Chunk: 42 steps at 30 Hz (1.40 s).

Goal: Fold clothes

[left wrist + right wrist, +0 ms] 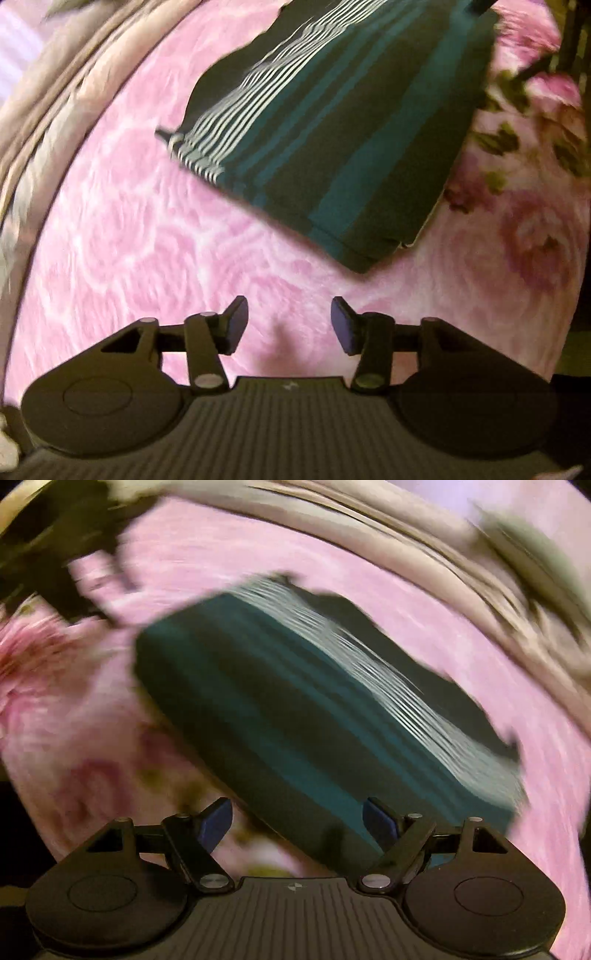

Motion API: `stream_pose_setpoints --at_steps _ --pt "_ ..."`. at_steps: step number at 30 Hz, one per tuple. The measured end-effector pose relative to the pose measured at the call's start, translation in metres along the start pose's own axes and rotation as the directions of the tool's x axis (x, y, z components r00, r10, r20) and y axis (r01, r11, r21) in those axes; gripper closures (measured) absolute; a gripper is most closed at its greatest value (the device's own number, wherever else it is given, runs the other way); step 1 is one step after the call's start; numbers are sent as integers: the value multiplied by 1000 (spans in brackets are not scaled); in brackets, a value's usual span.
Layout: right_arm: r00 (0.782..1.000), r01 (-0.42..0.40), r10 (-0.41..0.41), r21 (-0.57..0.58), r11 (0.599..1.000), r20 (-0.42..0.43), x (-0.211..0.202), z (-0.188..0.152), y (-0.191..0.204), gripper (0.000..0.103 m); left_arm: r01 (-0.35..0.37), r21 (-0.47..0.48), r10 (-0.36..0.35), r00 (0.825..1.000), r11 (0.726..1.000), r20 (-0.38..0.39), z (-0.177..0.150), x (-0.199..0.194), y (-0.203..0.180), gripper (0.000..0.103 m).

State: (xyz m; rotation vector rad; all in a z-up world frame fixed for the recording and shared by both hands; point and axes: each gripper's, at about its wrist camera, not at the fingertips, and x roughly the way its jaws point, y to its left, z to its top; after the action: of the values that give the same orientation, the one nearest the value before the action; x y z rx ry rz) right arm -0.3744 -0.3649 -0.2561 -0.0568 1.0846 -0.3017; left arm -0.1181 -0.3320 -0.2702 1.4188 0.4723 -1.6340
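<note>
A folded garment (332,122), dark with teal bands and thin white stripes, is seen lying flat on a pink flowered bedspread (147,240). The left tongs (288,323) are held wide apart and empty, near the garment's closest corner. The right tongs (297,825) are spread wide over the garment's near edge, gripping nothing. The right view is blurred.

A folded dark garment with teal and thin white stripes (314,709) lies blurred on the pink rose-patterned bedspread (424,627); the right gripper (297,821) hovers over its near edge, fingers (216,823) spread apart.
</note>
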Motion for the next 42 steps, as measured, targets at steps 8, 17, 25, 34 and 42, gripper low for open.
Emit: stream_pose_setpoints --at_steps 8,17,25,34,42 --pt "994 105 -93 -383 918 49 73 54 124 22 -18 174 -10 987 985 161 -33 -12 24 26" --pt "980 199 -196 -286 937 37 102 75 112 64 -172 306 78 952 936 298 -49 12 33 18" --pt "989 135 -140 106 985 46 50 105 41 91 -338 462 110 885 820 451 -16 37 31 13" --pt "994 89 -98 148 985 55 39 110 37 91 -423 620 37 843 661 537 17 91 31 8" --pt "995 68 -80 162 984 66 38 99 42 91 -384 705 -64 852 596 519 25 111 41 33"
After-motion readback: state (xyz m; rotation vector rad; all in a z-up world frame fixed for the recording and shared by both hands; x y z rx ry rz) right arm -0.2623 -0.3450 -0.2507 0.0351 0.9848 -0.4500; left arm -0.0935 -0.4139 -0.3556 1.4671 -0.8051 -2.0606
